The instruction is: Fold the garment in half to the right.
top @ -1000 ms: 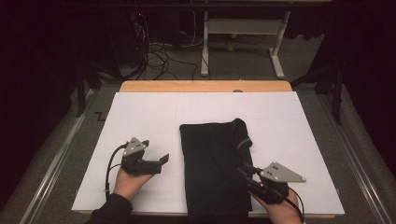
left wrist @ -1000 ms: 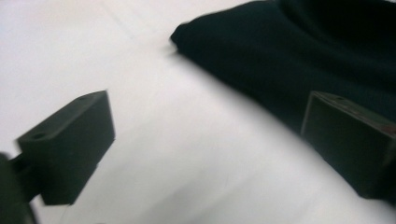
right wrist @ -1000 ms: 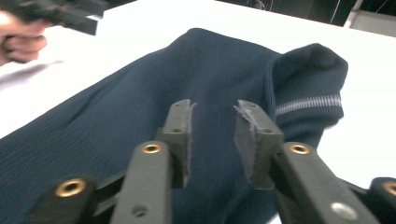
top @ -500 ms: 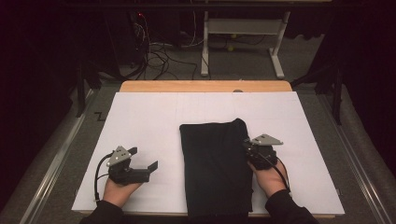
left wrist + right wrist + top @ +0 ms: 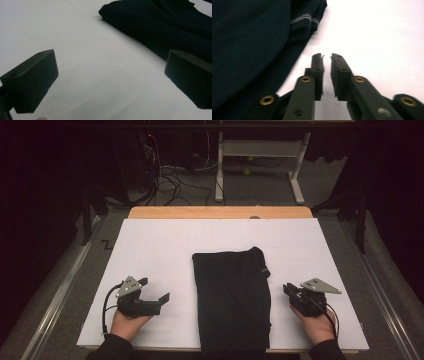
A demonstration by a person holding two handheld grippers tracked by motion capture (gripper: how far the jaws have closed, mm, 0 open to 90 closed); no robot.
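Observation:
A black folded garment [image 5: 232, 295] lies lengthwise on the white sheet [image 5: 165, 245], reaching the table's near edge. My left gripper [image 5: 154, 290] rests on the sheet to its left, open, nothing between its wide-apart jaws [image 5: 112, 60], with the garment [image 5: 162, 27] ahead of them. My right gripper [image 5: 288, 291] sits on the sheet just right of the garment, apart from it. Its jaws [image 5: 327, 57] have just been opening and stand a narrow gap apart, with nothing between them. The garment's ribbed hem [image 5: 302, 20] lies to their left.
The wooden table edge [image 5: 220, 212] shows beyond the sheet. Behind it on the floor are tangled cables [image 5: 165, 175] and a white metal stand [image 5: 260, 155]. Grey rails [image 5: 65, 285] run along both sides of the table.
My right gripper has left the garment's right edge and moved right and nearer, down onto the bare sheet. The left gripper has hardly moved.

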